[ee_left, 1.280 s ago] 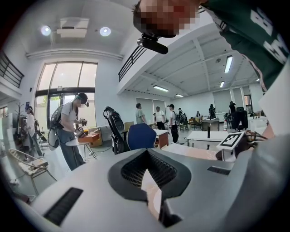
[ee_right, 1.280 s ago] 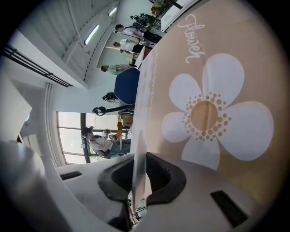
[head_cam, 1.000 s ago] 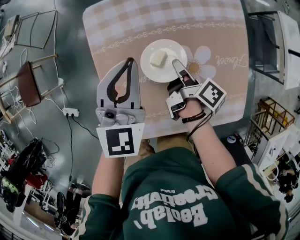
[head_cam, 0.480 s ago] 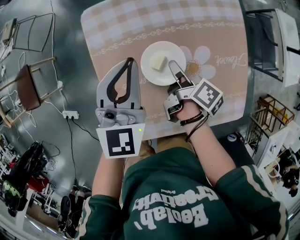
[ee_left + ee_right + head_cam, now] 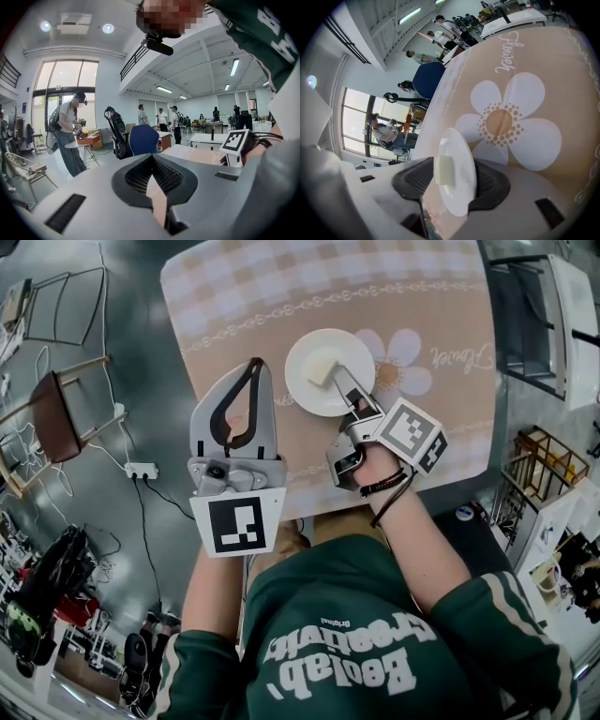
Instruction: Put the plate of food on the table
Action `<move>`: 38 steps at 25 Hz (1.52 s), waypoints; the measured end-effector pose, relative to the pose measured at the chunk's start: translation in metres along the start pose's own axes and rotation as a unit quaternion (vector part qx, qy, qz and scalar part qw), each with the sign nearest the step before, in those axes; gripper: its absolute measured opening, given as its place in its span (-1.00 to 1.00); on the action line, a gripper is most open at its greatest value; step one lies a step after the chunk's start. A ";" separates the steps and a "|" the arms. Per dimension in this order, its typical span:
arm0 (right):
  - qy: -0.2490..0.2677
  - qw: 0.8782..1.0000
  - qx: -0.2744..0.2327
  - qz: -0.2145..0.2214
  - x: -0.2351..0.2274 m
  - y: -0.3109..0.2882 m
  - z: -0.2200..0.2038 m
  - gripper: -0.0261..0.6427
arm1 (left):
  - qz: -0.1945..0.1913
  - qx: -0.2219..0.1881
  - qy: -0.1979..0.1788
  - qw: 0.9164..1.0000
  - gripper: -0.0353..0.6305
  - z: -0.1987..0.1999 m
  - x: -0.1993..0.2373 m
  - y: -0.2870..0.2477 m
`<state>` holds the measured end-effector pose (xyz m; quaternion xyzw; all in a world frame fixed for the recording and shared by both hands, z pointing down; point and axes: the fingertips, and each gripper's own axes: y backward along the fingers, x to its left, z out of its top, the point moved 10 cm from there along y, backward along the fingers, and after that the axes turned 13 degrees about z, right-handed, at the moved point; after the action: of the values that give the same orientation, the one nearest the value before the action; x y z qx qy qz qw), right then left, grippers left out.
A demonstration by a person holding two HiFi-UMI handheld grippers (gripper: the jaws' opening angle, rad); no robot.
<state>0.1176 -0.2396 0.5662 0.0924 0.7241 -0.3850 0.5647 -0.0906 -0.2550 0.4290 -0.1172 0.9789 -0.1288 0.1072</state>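
Note:
A white plate (image 5: 314,395) with a pale cube of food (image 5: 322,368) lies flat on the beige checked table (image 5: 375,296). My right gripper (image 5: 345,379) reaches over the plate's near right rim. In the right gripper view the plate (image 5: 461,154) stands between the two black pads, and the left pad (image 5: 415,180) is clear of it. The jaws are opening. My left gripper (image 5: 255,364) hovers over the table's near left edge with its fingertips together and nothing between them. The left gripper (image 5: 151,158) points out over the room.
Two chairs (image 5: 56,409) stand on the grey floor to the left, with a power strip (image 5: 142,465) and cables beside them. A wooden rack (image 5: 544,474) and shelving stand at the right. The left gripper view shows several people and a blue chair (image 5: 143,138) farther off.
The right gripper's tip has slid slightly left along the plate's rim. The plate stays flat on the table. The left gripper has hardly moved.

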 end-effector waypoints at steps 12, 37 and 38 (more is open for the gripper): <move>0.057 0.997 0.006 -0.044 -0.002 0.012 0.008 -0.20 | -0.002 0.007 -0.002 1.000 -0.87 -0.005 0.001 0.000; 0.132 0.991 0.012 -0.016 0.009 0.041 0.024 -0.47 | 0.006 0.008 0.020 1.000 -0.87 0.007 -0.014 0.012; 0.140 0.990 0.011 -0.017 0.012 0.042 0.025 -0.61 | 0.005 0.008 0.021 1.000 -0.87 0.009 -0.016 0.013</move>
<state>0.1563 -0.2305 0.5348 0.1393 0.7930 -0.3858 0.4505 -0.0762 -0.2405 0.4196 -0.1091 0.9804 -0.1387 0.0879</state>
